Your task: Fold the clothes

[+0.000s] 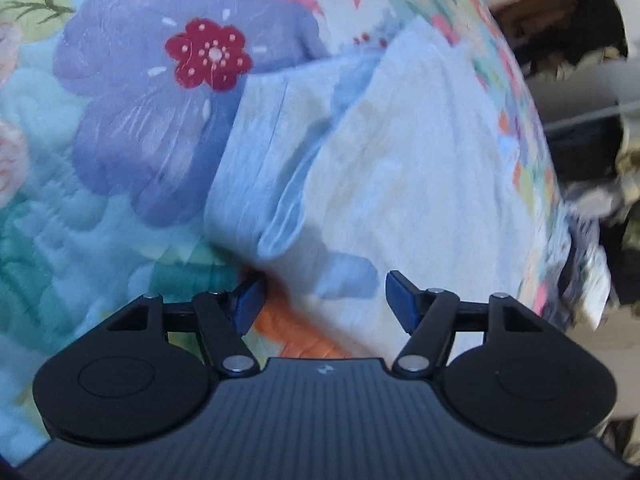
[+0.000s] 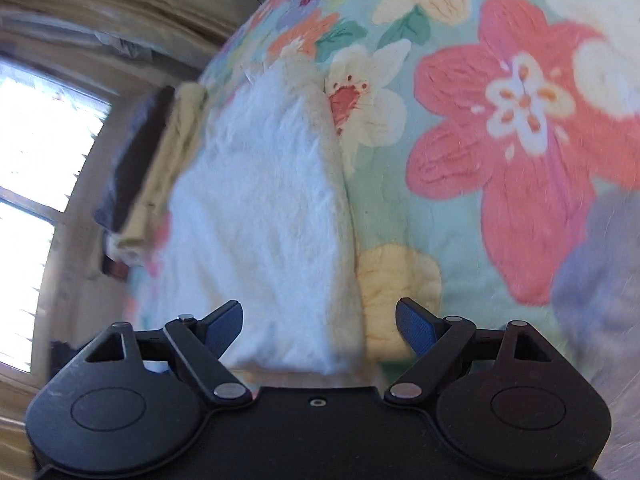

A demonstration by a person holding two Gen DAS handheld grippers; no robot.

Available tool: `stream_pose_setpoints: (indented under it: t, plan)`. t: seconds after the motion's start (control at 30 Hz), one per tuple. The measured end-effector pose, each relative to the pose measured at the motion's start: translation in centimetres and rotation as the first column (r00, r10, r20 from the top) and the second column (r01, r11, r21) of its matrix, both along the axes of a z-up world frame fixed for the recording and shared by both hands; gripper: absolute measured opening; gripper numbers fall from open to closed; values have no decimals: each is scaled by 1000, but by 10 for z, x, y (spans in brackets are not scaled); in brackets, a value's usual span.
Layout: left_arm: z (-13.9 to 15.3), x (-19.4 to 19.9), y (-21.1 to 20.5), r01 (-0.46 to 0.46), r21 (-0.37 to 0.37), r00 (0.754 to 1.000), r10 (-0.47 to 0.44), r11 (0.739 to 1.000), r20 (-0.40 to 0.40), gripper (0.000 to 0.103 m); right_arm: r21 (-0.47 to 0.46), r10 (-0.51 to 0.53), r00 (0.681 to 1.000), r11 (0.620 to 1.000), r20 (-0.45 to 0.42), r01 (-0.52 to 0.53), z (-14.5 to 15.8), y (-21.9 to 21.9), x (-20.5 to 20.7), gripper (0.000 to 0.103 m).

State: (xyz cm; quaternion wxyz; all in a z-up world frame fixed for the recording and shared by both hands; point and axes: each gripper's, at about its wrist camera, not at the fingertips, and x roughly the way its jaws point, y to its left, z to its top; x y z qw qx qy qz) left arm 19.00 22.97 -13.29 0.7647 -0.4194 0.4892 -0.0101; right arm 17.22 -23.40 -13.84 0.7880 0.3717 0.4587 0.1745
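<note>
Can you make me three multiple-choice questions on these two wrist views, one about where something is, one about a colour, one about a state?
1. Where does the white garment lie?
A. On the floral quilt
B. On a wooden chair
C. In a basket

2. What colour is the small flower at the centre of the big purple flower?
A. Yellow
B. Dark red
C. Black

3. What state is the left tool in?
A. Shut on the garment
B. Open, gripping nothing
C. Shut and empty

Answers:
1 A, the floral quilt shows around the garment.
2 B, it is dark red with white dots.
3 B, its blue pads stand apart, with the cloth lying loose below them.
</note>
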Motion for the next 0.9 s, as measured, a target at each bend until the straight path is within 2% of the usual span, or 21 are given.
stream_pose_setpoints:
  t: [0.03,0.07,0.1,0.13,0.17,0.23,0.3,0.37,0.43,0.5,0.57,0.63,0.8,0.9]
  plan:
    - [0,1,0,-12,7,1000,12,1000,19,32,-8,22,1000,1000,14,-22,-1,5,-1,81]
    - [3,2,-4,-6,61,999,4,998,33,14,-34,49,998,998,33,-48,-1,13,-1,75]
    - [7,3,-10,14,101,999,-19,995,49,13,-68,75,996,995,53,-72,-1,21,-1,60]
    - [11,3,-16,35,142,997,-44,989,64,8,-106,98,993,990,72,-90,-2,29,0,38]
    - [16,3,-22,56,187,994,-72,981,78,8,-153,98,991,985,91,-84,-1,35,2,26]
    - [38,-1,-35,105,325,981,-151,940,120,8,-194,62,988,980,143,-34,8,42,4,17]
    - [55,-10,-41,101,397,968,-182,912,172,8,-174,51,973,985,226,-11,29,44,1,13]
    - [65,-17,-41,81,438,962,-185,895,200,8,-200,66,951,980,302,-5,54,44,-6,12]
    - [69,-21,-41,85,461,959,-198,883,202,8,-200,66,940,980,334,3,70,38,-10,11]
    - [66,-17,-40,121,443,959,-220,888,178,8,-220,79,947,975,311,-9,68,34,-6,10]
    - [58,-8,-41,160,422,964,-234,892,128,8,-291,79,959,957,273,4,52,28,-3,10]
    - [51,-4,-44,178,427,968,-236,886,86,8,-257,40,977,966,209,16,34,21,-1,10]
    - [46,-1,-44,181,419,972,-227,890,61,8,-242,48,977,970,209,5,24,19,-3,11]
    - [46,-1,-47,203,432,968,-247,878,47,8,-200,24,979,980,200,17,22,14,-4,16]
